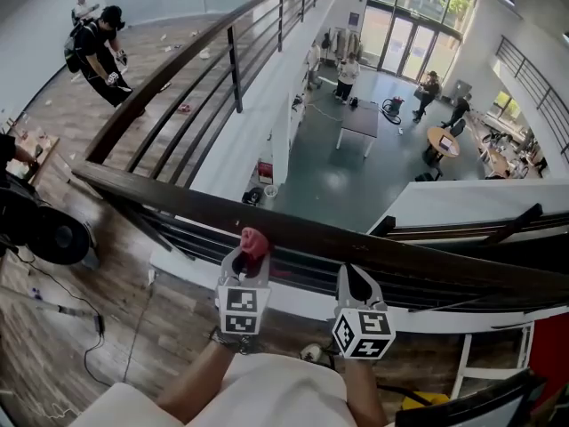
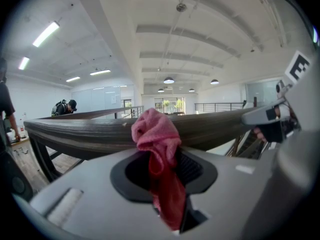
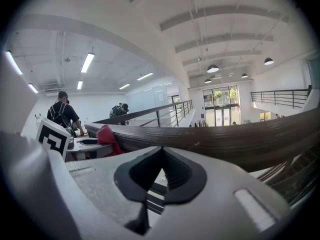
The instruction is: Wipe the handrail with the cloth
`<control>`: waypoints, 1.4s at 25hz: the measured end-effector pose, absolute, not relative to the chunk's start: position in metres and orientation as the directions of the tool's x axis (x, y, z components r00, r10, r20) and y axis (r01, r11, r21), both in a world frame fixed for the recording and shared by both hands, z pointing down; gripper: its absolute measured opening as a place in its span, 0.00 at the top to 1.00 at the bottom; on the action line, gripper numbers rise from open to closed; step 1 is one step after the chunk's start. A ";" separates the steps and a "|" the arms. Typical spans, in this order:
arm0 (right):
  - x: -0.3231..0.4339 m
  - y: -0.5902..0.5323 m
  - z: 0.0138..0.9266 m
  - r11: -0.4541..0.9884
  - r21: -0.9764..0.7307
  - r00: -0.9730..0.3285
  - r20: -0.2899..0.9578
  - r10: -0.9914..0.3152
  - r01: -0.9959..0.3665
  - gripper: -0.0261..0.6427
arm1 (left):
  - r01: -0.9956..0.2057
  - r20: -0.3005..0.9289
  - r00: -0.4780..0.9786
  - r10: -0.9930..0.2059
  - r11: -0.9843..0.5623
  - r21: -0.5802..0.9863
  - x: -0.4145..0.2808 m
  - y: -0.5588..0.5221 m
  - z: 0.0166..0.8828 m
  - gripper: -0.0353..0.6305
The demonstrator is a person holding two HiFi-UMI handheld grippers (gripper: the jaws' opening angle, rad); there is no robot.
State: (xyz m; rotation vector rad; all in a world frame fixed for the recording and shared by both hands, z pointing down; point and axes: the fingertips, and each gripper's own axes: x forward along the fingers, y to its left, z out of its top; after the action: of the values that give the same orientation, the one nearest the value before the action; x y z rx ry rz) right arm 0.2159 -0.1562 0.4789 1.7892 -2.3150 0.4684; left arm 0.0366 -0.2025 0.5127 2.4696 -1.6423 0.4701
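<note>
Gripping the pink cloth (image 2: 156,134), the left gripper (image 1: 252,252) has its jaws clamped on the fabric. The cloth's bunched top sits against the dark wooden handrail (image 1: 400,258). Right gripper (image 1: 357,278): jaws together, nothing between them, tips close by the rail's near edge, to the right of the left gripper.

Cloth (image 2: 155,134): pink-red, nubbly weave, darker red in lower fold. Handrail (image 1: 373,243): dark brown, streaked wood grain. Left gripper (image 1: 247,258), right gripper (image 1: 356,281): pale grey bodies, black ribbed jaw pads, cubes white with black square markers. Balcony floor (image 1: 133,318): brown wood planks. Lower floor (image 1: 356,172): grey-green. Railing bars (image 1: 236,69): black.
</note>
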 end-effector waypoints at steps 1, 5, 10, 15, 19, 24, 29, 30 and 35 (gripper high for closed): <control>0.219 -0.155 0.478 0.223 -0.138 -0.257 0.326 -0.910 -0.965 0.96 | -0.918 0.332 0.354 -0.874 -0.393 -0.057 0.038 -0.202 0.513 0.76; 0.234 -0.153 0.477 0.208 -0.142 -0.244 0.320 -0.915 -0.968 0.96 | -0.920 0.331 0.349 -0.877 -0.388 -0.058 0.044 -0.201 0.513 0.76; 0.245 -0.151 0.477 0.199 -0.148 -0.237 0.320 -0.917 -0.969 0.96 | -0.924 0.331 0.340 -0.880 -0.379 -0.059 0.047 -0.200 0.512 0.76; 0.252 -0.150 0.478 0.204 -0.154 -0.243 0.315 -0.917 -0.967 0.96 | -0.923 0.332 0.341 -0.879 -0.381 -0.060 0.057 -0.198 0.513 0.76; 0.259 -0.149 0.476 0.211 -0.163 -0.253 0.311 -0.916 -0.964 0.96 | -0.925 0.330 0.335 -0.882 -0.375 -0.062 0.064 -0.197 0.512 0.76; 0.272 -0.148 0.474 0.213 -0.157 -0.252 0.304 -0.919 -0.964 0.96 | -0.930 0.329 0.327 -0.886 -0.364 -0.056 0.072 -0.196 0.512 0.76; 0.282 -0.145 0.475 0.219 -0.155 -0.257 0.301 -0.918 -0.963 0.96 | -0.933 0.328 0.317 -0.890 -0.354 -0.059 0.080 -0.192 0.515 0.76; 0.282 -0.144 0.475 0.223 -0.157 -0.261 0.301 -0.917 -0.962 0.96 | -0.934 0.328 0.315 -0.891 -0.352 -0.060 0.082 -0.191 0.514 0.76; 0.284 -0.139 0.476 0.245 -0.169 -0.287 0.300 -0.910 -0.955 0.96 | -0.936 0.325 0.309 -0.894 -0.346 -0.063 0.091 -0.188 0.513 0.76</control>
State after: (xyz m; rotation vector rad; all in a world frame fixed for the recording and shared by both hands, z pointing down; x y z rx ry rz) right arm 0.2837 -0.1393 0.4758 1.7842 -2.3648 0.4822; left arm 0.0907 -0.1876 0.5133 2.4269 -1.7096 0.4607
